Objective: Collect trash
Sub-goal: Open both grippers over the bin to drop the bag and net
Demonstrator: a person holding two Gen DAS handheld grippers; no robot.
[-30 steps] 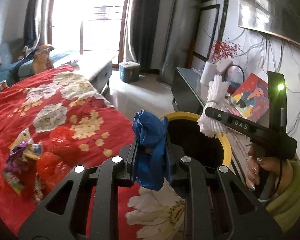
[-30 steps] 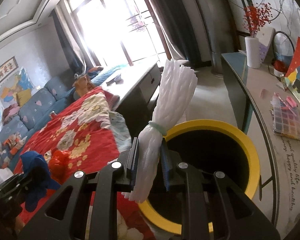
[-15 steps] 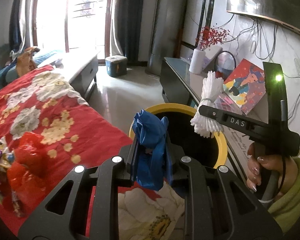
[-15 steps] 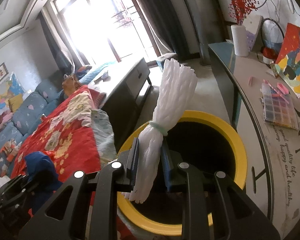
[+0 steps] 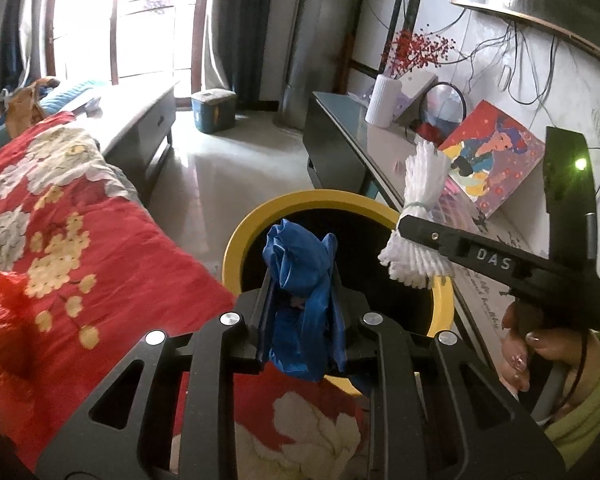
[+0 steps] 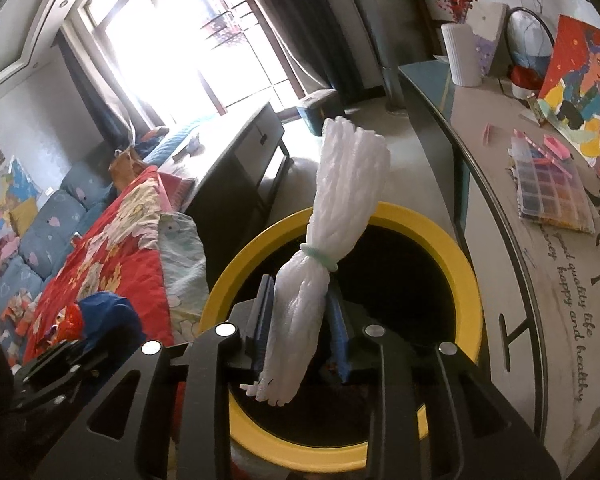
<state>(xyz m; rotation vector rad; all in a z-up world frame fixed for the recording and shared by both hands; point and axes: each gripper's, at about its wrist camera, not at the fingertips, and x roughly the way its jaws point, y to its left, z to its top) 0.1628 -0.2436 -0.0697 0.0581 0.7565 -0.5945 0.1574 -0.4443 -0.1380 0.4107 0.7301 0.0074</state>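
My left gripper (image 5: 302, 304) is shut on a crumpled blue plastic bag (image 5: 300, 276) and holds it over the near rim of a yellow-rimmed black trash bin (image 5: 256, 216). My right gripper (image 6: 300, 320) is shut on a white foam net bundle (image 6: 332, 232) tied with a green band, held above the bin's opening (image 6: 472, 280). The right gripper and bundle (image 5: 420, 196) also show at the right of the left wrist view. The blue bag (image 6: 108, 316) shows at lower left of the right wrist view.
A red floral blanket (image 5: 60, 216) lies left of the bin with a red plastic bag (image 5: 4, 320) on it. A dark side table (image 5: 340, 136) with a white vase (image 5: 382, 100), painting (image 5: 496, 156) and bead box (image 6: 552, 184) runs along the right. A low cabinet (image 6: 236, 160) stands behind.
Both grippers have moved closer to the bin with their loads still held. The snack wrappers on the blanket have left the left wrist view.
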